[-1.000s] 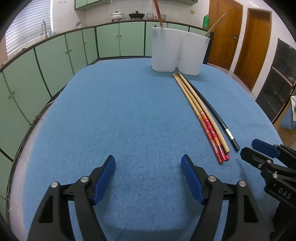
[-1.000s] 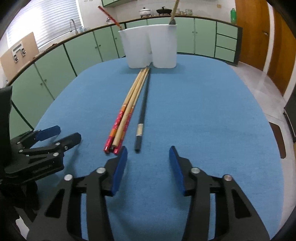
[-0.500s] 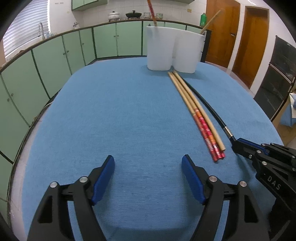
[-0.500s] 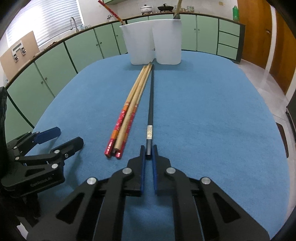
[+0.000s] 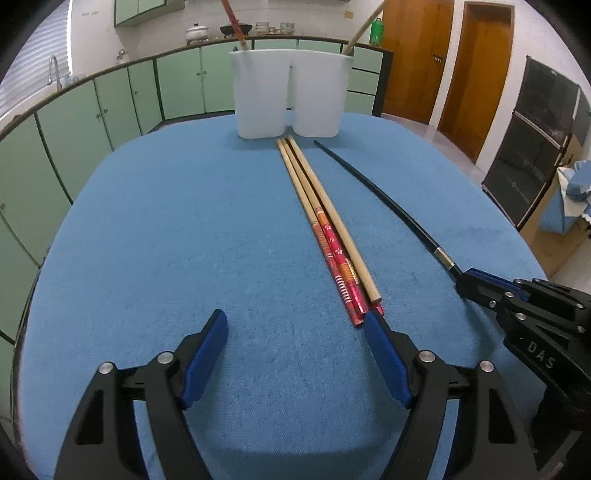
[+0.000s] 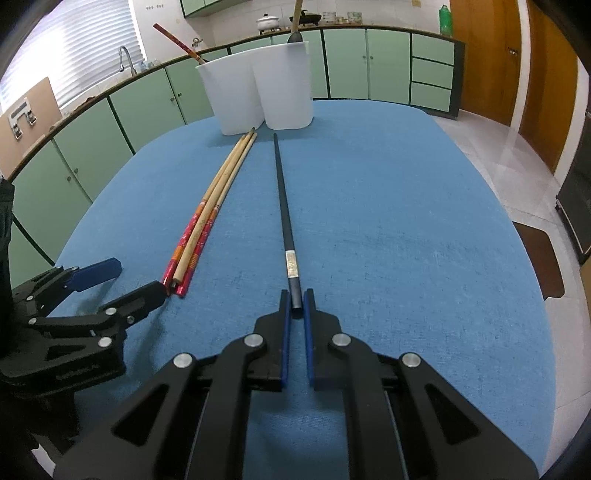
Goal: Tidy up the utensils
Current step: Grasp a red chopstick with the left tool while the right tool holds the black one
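Note:
A black chopstick lies on the blue table, its near end pinched between the pads of my right gripper, which is shut on it. To its left lie three wooden chopsticks side by side, two of them with red patterned ends. My left gripper is open over bare cloth, with its right fingertip at the bundle's near ends. The white two-compartment holder stands at the far edge, with one red chopstick in its left cup and one wooden utensil in its right cup.
The right gripper shows at the right of the left wrist view, and the left gripper at the left of the right wrist view. Green cabinets ring the table. Wooden doors and a dark cabinet stand to the right.
My right gripper closed on the black chopstick's near end and drew it to the right, away from the wooden bundle. My left gripper slid right until its right finger reached the bundle's ends.

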`<action>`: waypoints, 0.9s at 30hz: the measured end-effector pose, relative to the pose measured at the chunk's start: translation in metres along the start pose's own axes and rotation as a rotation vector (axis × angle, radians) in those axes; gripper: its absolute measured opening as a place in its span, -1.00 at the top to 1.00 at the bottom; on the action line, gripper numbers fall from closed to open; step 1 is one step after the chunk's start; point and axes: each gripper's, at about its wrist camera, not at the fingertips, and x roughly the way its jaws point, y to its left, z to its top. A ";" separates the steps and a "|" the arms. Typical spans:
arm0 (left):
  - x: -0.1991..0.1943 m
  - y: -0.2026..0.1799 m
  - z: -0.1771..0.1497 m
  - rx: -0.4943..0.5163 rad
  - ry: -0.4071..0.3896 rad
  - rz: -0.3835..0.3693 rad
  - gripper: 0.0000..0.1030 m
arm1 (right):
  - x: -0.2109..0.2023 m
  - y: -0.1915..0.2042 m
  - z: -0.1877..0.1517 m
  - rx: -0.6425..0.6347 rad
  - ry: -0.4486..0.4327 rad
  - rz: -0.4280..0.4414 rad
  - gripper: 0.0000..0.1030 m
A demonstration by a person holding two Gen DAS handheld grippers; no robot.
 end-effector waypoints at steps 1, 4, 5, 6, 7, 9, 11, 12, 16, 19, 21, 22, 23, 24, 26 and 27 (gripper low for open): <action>0.001 -0.001 0.000 0.002 0.001 0.003 -0.48 | 0.000 0.000 0.000 0.000 0.000 0.001 0.88; 0.004 -0.003 0.001 0.011 0.008 0.013 -0.51 | 0.001 0.000 0.000 0.005 0.000 0.007 0.88; 0.004 -0.003 0.001 0.012 0.008 0.016 -0.51 | 0.001 0.000 0.000 0.006 0.000 0.008 0.88; 0.004 -0.002 0.000 0.009 0.008 0.021 -0.51 | 0.001 -0.001 0.000 0.008 0.000 0.010 0.88; 0.004 -0.001 0.000 0.008 0.009 0.030 -0.51 | 0.001 -0.001 0.000 0.010 0.000 0.012 0.88; 0.002 0.003 -0.001 0.010 0.012 0.051 -0.53 | 0.001 -0.002 0.000 0.012 0.000 0.015 0.88; 0.000 0.010 -0.003 -0.003 0.011 0.077 -0.53 | 0.001 -0.003 0.000 0.013 0.001 0.017 0.88; -0.002 0.013 -0.004 -0.011 0.009 0.084 -0.53 | 0.001 -0.003 0.000 0.014 0.001 0.018 0.88; -0.009 0.022 -0.010 -0.027 0.003 0.128 -0.53 | 0.001 -0.003 0.000 0.010 0.001 0.013 0.88; -0.015 0.021 -0.012 -0.022 -0.017 0.129 -0.51 | 0.001 -0.003 0.000 0.009 0.001 0.013 0.88; -0.014 0.020 -0.012 -0.014 -0.014 0.134 -0.51 | 0.001 -0.002 0.000 0.006 0.001 0.010 0.88; -0.013 0.019 -0.011 -0.013 -0.013 0.130 -0.51 | 0.001 -0.003 0.001 0.006 0.001 0.009 0.88; -0.011 0.019 -0.011 -0.015 -0.007 0.127 -0.51 | 0.001 -0.003 0.001 0.007 0.001 0.010 0.88; -0.010 0.020 -0.010 -0.016 -0.005 0.124 -0.51 | 0.001 -0.002 0.001 0.007 0.002 0.010 0.88; -0.008 0.021 -0.007 -0.030 -0.004 0.117 -0.51 | 0.002 -0.002 0.001 0.005 0.001 0.008 0.87; -0.006 0.022 -0.006 -0.035 -0.003 0.112 -0.51 | 0.002 -0.002 0.001 0.003 0.001 0.007 0.87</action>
